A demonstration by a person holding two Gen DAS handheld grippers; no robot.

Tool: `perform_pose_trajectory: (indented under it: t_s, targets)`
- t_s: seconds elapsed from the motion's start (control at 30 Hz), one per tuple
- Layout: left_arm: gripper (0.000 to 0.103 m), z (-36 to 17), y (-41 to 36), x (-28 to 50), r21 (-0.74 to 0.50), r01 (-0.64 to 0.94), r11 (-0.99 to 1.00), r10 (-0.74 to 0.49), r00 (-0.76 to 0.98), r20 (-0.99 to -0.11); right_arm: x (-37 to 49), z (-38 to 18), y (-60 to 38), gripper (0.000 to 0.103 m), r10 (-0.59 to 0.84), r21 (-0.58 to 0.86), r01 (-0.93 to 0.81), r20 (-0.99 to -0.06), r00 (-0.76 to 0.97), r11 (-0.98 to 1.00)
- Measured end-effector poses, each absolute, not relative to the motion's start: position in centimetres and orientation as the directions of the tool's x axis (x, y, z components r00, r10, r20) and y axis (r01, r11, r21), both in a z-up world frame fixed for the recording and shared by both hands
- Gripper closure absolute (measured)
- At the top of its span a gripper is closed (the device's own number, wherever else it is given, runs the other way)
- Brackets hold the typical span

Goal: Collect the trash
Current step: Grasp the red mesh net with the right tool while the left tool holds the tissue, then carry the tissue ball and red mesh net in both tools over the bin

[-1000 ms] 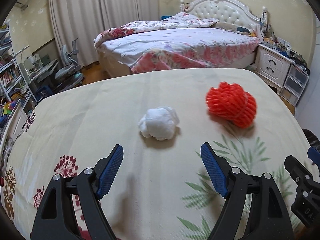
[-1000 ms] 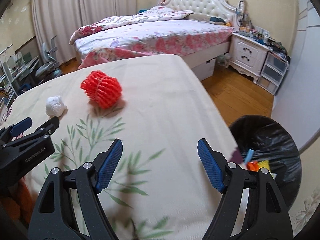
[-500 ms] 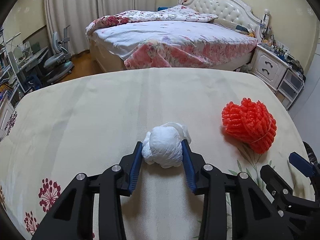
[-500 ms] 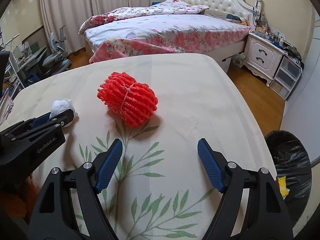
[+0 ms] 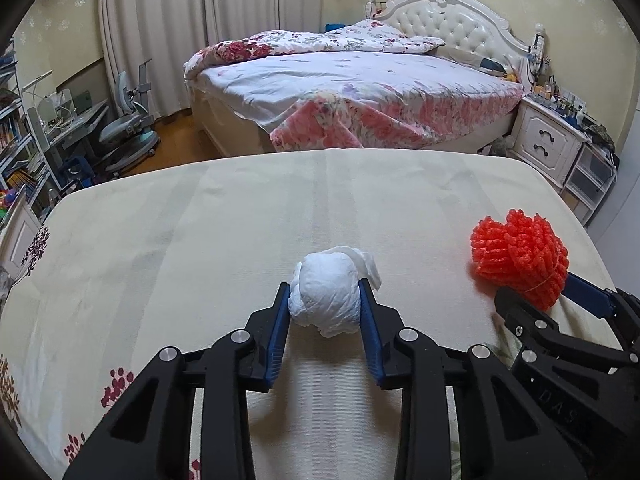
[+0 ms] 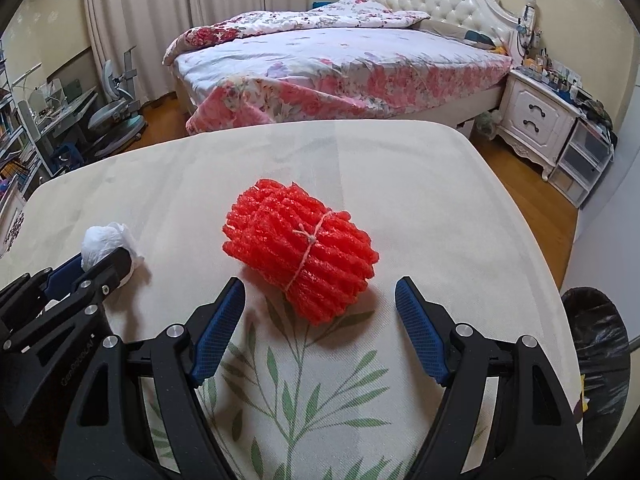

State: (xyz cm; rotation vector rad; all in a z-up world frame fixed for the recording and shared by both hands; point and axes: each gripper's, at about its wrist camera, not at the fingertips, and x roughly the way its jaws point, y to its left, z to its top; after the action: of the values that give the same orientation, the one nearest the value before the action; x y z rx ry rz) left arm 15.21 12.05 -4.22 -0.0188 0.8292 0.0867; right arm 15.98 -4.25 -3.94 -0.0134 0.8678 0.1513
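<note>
A cream floral cloth is covering the desk (image 5: 224, 216) before a bed (image 5: 360, 92). The left claw (image 5: 325, 312) is closing, pads pressing the white paper ball (image 5: 326, 300); the right claw (image 6: 320, 320) is standing wide open, holding nothing, just before the red foam bundle (image 6: 300, 244).

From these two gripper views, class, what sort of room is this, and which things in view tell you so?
Most likely a lived-in bedroom in a home. A made-up bed with a tufted white headboard fills the back, a white nightstand stands beside it, and a desk with a chair sits by the curtains.
</note>
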Motion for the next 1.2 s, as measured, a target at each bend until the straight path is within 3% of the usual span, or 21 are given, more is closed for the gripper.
perform_pose_trajectory:
  t_s: [0.33,0.5,0.63,1.2]
  targets:
    - [0.069,-4.2,13.9,15.1,0.01,-0.109,0.994,0.08,0.668,-0.74,18.1,-4.1,-2.9,0.028,0.116,0.036,-0.139,-0.773,0.624,0.99]
    - [0.069,-4.1,14.1,15.1,0.003,-0.111,0.994,0.077,0.668,-0.74,18.1,-4.2,-2.5,0.052,0.106,0.021,-0.144,-0.777,0.62,0.989]
    - [0.069,-4.1,14.1,15.0,-0.002,-0.115,0.993,0.076,0.669,-0.739,17.9,-4.2,-2.2,0.057,0.109,0.015,-0.155,-0.777,0.62,0.988]
    - [0.069,-4.2,12.8,11.7,0.001,-0.089,0.996,0.061,0.676,-0.734,11.7,-4.2,-3.2,0.06,0.131,0.027,-0.175,-0.776,0.617,0.984]
